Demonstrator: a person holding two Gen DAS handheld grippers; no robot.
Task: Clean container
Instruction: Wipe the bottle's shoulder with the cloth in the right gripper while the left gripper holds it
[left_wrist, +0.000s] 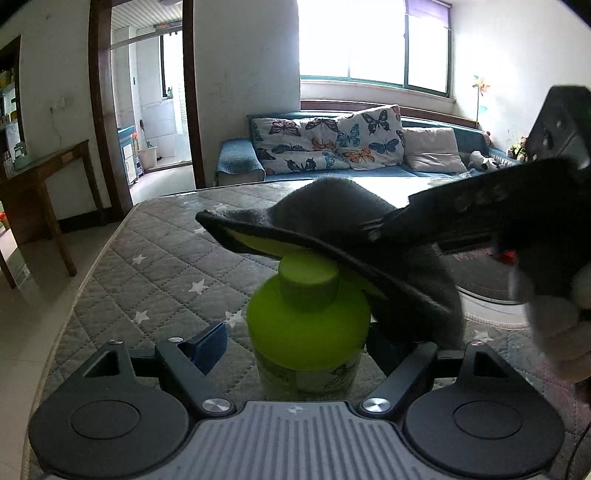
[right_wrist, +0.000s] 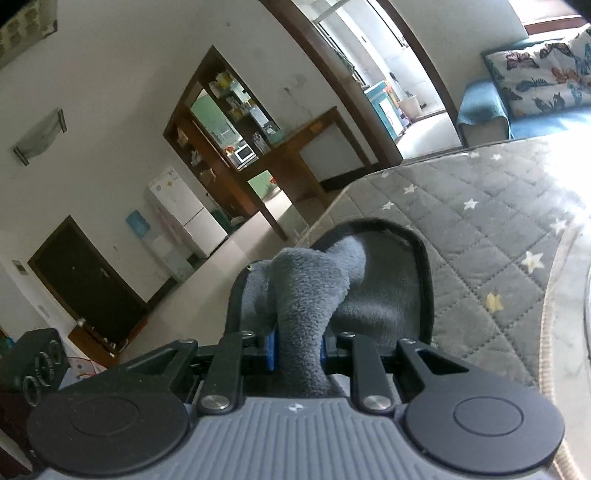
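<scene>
Green-capped container (left_wrist: 308, 325) upright on quilted star-pattern table cover (left_wrist: 155, 258), near its front edge, between left gripper (left_wrist: 295, 350) fingers; jaws wide, contact unclear. Grey cloth (right_wrist: 306, 295) draped on cap, pinched tight in right gripper (right_wrist: 297, 350). Sofa (left_wrist: 332, 147) behind.

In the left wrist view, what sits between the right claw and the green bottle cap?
The grey cloth: pinched in the right claw, it drapes onto the green cap of the bottle.
</scene>
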